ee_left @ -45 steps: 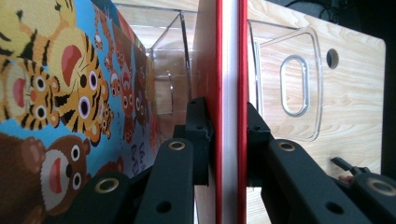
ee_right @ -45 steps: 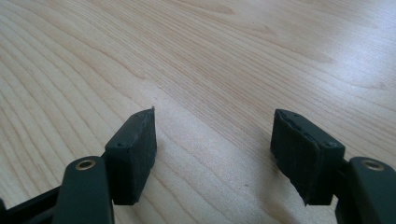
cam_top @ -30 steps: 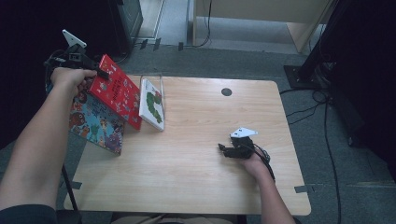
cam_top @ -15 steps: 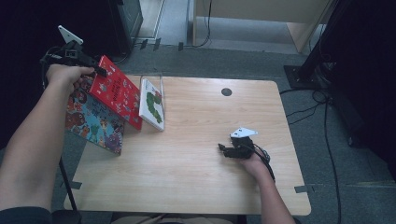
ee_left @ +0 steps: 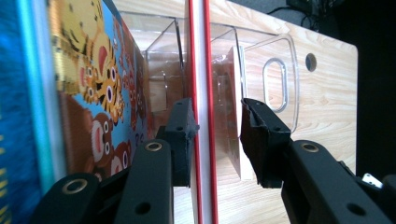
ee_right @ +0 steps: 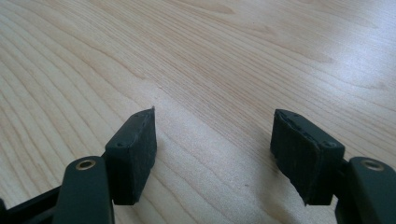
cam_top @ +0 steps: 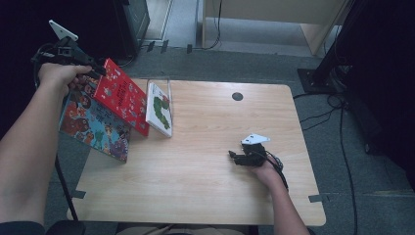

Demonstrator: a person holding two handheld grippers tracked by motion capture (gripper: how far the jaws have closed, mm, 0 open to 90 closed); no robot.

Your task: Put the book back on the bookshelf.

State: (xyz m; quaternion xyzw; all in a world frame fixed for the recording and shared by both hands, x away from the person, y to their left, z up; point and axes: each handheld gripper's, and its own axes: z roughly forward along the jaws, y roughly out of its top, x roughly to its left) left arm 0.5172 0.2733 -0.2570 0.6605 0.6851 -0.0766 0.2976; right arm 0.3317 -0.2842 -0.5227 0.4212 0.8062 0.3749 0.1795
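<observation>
Red book [ee_left: 201,93] is standing in the clear rack [ee_left: 268,70], left claw [ee_left: 215,140] just opening off it, one pad touching. Right claw [ee_right: 212,154] is resting apart, empty, on the worktop [ee_right: 233,56]. Next: likely backing away without tipping it.

A light wooden table [cam_top: 205,176] with rounded corners and a dark round hole [cam_top: 237,96] near its far edge stands on a grey carpeted floor [cam_top: 352,161]. Beyond it a pale wooden cabinet [cam_top: 274,22] rises at the far side, with black cables [cam_top: 337,105] trailing over the floor to the right and a black stand foot [cam_top: 318,78] beside them. The left and right margins of the room lie in deep shadow, while even light falls on the tabletop, showing its wood grain [ee_right: 196,60] plainly.
</observation>
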